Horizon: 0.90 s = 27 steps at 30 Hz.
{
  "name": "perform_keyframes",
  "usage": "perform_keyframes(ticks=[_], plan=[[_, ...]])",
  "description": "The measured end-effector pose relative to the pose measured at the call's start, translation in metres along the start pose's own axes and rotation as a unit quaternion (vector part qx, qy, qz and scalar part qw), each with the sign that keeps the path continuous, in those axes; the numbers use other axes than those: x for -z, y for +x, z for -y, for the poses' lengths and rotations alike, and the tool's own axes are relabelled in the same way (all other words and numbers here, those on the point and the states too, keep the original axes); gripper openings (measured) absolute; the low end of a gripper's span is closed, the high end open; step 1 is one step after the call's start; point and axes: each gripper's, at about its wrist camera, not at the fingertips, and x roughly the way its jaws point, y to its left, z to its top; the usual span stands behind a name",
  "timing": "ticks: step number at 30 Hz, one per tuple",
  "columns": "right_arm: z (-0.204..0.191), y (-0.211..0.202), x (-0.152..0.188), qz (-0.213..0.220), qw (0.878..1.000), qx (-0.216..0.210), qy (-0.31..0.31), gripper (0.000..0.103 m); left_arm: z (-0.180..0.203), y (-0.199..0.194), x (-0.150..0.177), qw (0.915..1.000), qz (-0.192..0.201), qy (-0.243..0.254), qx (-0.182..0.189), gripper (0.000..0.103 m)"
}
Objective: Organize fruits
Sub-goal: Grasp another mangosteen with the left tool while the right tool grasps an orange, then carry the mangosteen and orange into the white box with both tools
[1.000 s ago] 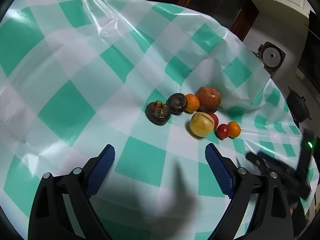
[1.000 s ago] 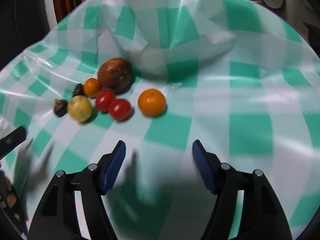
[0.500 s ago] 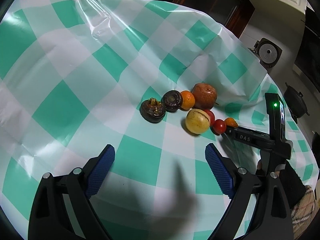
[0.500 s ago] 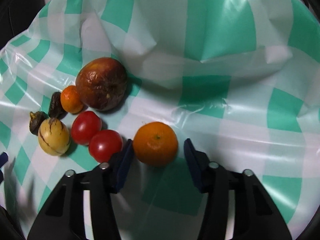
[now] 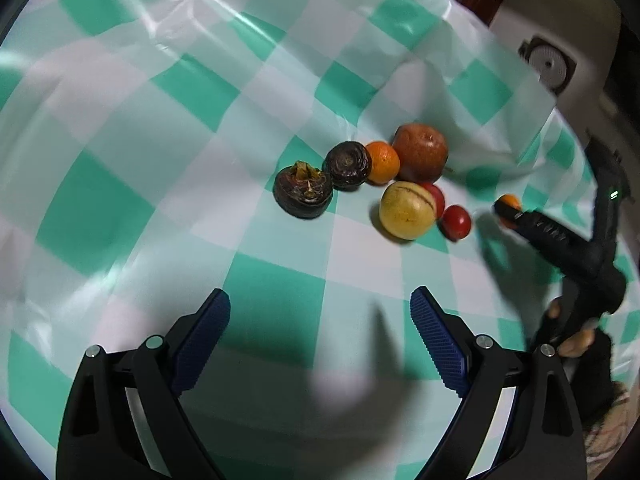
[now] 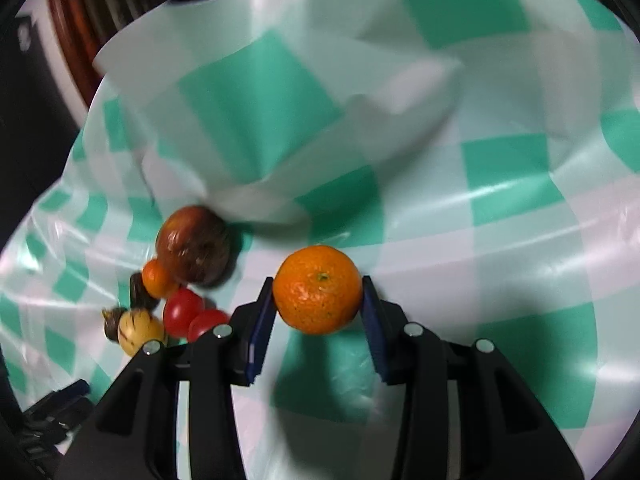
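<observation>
Tabletop [image 5: 132, 208] under green-checked cloth carries clustered fruit [image 5: 406, 210]. Left tongs [image 5: 320, 320] hang released above bare cloth. Right tongs [image 6: 319, 294], jaws just closing, are clenched on the mandarin [image 6: 318, 289], apart from the cluster.

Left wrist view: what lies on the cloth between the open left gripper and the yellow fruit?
Nothing. In the left wrist view only bare checked tablecloth separates the left gripper from the yellow fruit.
</observation>
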Motion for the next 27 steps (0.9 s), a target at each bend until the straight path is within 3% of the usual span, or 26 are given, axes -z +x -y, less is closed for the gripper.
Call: perform_keyframes(ticks=[3, 4, 11, 13, 15, 21, 27], plan=[[-0.003, 0.003, -0.002, 0.001, 1.000, -0.007, -0.005, 0.042, 0.012, 0.014, -0.017, 0.9975, -0.002, 0.050, -0.049, 0.085], [-0.002, 0.004, -0.003, 0.001, 1.000, -0.007, -0.002, 0.042, 0.015, 0.019, -0.023, 0.9961, -0.002, 0.065, -0.060, 0.079], [-0.006, 0.006, 0.002, -0.001, 1.000, -0.015, -0.003, 0.042, 0.022, 0.058, -0.056, 0.9885, -0.027, 0.118, -0.091, 0.060], [-0.010, 0.008, 0.000, -0.003, 1.000, -0.017, -0.003, 0.042, 0.023, 0.058, -0.058, 0.9882, -0.023, 0.125, -0.086, 0.041], [-0.009, 0.006, 0.000, -0.002, 1.000, -0.021, -0.004, 0.042, 0.022, 0.055, -0.056, 0.9888, -0.019, 0.125, -0.080, 0.040], [-0.004, 0.003, 0.001, -0.003, 1.000, -0.019, 0.002, 0.042, 0.020, -0.010, -0.013, 0.9939, 0.033, 0.099, -0.035, 0.040], [-0.001, 0.005, 0.000, -0.009, 1.000, -0.010, 0.010, 0.042, 0.009, -0.087, 0.047, 0.9937, 0.075, 0.079, -0.027, 0.040]])
